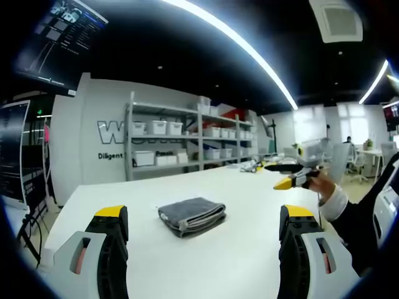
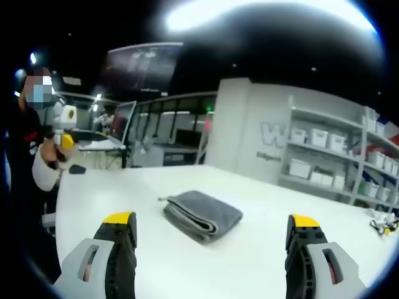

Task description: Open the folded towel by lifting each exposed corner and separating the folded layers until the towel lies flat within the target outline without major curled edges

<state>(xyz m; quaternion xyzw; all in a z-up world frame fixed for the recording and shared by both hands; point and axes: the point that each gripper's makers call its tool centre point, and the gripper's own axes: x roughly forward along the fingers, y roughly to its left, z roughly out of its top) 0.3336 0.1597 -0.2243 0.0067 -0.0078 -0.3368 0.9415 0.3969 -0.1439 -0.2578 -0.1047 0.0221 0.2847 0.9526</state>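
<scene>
Towel [image 1: 191, 215], grey and folded into a thick stack, lay on the white table [image 1: 249, 249], ahead of both grippers and untouched. The left gripper [image 1: 204, 232] stood with jaws spread wide, as did the right gripper [image 2: 211, 240]. Shelving [image 1: 187, 140] behind held what looked like white bins.

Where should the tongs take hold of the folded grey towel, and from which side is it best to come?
Probably the top layer at a corner of the grey towel, on the side where the stacked layer edges show, facing the cameras in both views. The far side looks rounded, like a fold, with nothing loose there. Both left tongs and right tongs are open and apart from it.
</scene>
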